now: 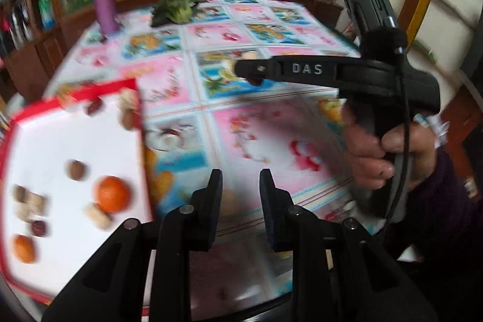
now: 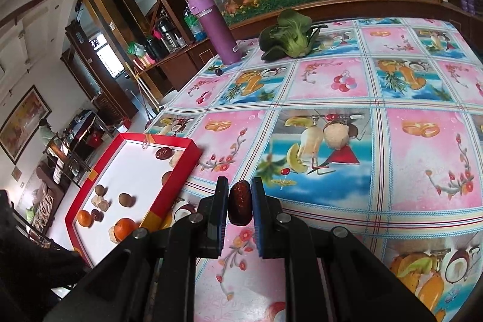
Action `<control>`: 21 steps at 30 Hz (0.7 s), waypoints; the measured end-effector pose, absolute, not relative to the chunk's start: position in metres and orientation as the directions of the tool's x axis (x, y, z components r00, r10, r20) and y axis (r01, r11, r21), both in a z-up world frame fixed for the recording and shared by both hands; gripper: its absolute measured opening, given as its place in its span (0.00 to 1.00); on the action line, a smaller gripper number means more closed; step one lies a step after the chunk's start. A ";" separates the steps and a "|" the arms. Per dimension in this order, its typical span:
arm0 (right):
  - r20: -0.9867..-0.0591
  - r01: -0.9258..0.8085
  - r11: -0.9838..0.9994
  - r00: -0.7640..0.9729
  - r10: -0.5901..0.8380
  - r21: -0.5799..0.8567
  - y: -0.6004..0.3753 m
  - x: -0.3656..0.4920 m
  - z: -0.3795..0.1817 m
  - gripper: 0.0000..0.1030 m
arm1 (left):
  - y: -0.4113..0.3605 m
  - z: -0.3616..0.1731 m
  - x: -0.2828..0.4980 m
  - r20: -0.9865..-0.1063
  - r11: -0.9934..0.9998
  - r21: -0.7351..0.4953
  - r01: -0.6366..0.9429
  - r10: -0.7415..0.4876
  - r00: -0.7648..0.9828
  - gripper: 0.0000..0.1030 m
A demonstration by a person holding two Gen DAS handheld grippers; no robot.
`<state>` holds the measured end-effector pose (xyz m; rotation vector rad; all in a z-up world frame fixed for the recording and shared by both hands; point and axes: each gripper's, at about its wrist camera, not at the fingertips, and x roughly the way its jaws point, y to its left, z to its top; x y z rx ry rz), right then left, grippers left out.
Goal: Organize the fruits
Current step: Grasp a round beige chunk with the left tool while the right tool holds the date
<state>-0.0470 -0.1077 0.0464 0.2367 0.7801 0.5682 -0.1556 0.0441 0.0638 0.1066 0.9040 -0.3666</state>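
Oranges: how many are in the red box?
2. One orange lies at the near end of the box, beside its right wall. The other orange lies left of it, near the left wall. None looks hidden.

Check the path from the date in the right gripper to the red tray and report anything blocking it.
Nothing visible blocks it. The right gripper holds the date above the tablecloth; only the red tray's raised near wall lies between, so lift over it.

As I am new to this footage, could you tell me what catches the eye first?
The right gripper pinches a dark red date above the fruit-print tablecloth. To its left sits a red-rimmed tray holding oranges, nuts and dates. The left gripper hangs open, empty.
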 end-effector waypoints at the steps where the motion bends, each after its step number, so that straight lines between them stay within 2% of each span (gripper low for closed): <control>1: -0.596 -0.394 0.826 0.571 0.564 0.403 -0.108 -0.047 0.046 0.13 | 0.043 0.063 -0.157 -0.790 0.938 -0.032 0.345 -0.235 0.567 0.26; 5: -0.591 -0.399 0.822 0.572 0.569 0.405 -0.108 -0.047 0.047 0.13 | 0.036 0.040 -0.153 -0.841 0.932 -0.028 0.361 -0.218 0.496 0.27; 13: -0.599 -0.403 0.823 0.564 0.568 0.401 -0.106 -0.047 0.045 0.13 | 0.041 0.035 -0.149 -0.843 0.946 -0.015 0.325 -0.187 0.505 0.36; 15: -0.602 -0.404 0.825 0.564 0.565 0.396 -0.105 -0.047 0.045 0.13 | 0.041 0.033 -0.147 -0.844 0.948 -0.020 0.318 -0.187 0.503 0.42; 20: -0.603 -0.406 0.826 0.565 0.563 0.391 -0.104 -0.049 0.044 0.13 | 0.042 0.021 -0.142 -0.853 0.955 -0.052 0.292 -0.195 0.485 0.41; 21: -0.604 -0.406 0.826 0.564 0.563 0.390 -0.104 -0.049 0.044 0.13 | 0.039 0.020 -0.143 -0.844 0.954 -0.031 0.297 -0.184 0.504 0.37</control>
